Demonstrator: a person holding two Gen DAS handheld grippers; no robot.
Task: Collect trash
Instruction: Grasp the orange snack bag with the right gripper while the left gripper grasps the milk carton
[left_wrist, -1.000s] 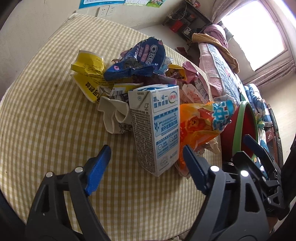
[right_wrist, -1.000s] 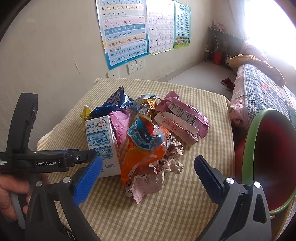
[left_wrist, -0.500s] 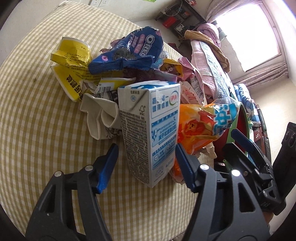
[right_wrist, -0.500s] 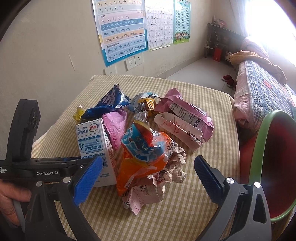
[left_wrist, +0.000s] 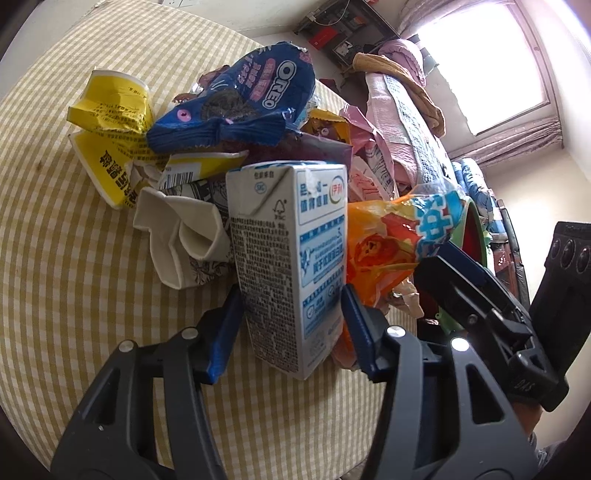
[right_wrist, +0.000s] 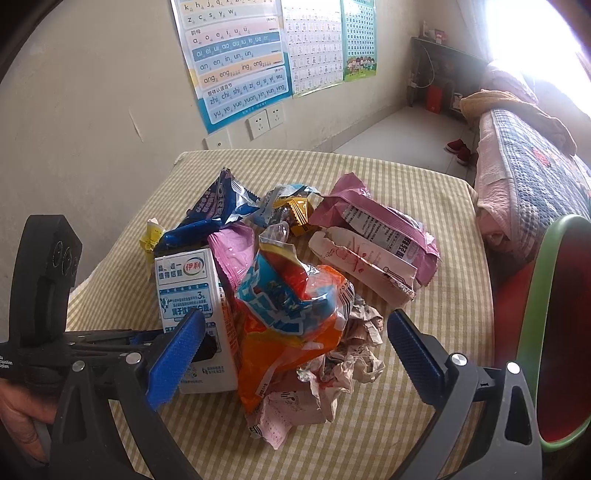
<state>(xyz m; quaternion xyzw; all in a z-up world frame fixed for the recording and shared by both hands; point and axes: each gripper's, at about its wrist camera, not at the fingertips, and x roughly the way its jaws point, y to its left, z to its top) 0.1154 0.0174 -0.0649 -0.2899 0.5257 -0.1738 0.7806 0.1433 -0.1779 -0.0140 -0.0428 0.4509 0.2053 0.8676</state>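
- Left gripper (left_wrist: 291, 325): clamped around lower milk carton (left_wrist: 295, 254), upright near front edge of table (left_wrist: 55, 258).
- Right gripper (right_wrist: 295, 354): spread wide, empty.
- Risk: carton crushing or slipping; lifting drags leaning orange snack bag (right_wrist: 295, 317) off table.

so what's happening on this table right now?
A person with a gripper in each hand is clearing a pile of trash off the checked table. The left gripper has its blue pads on either side of the upright milk carton; whether they are pressing it yet is unclear. The right gripper hangs open in front of the orange snack bag. A red bin with a green rim waits at the table's right edge.
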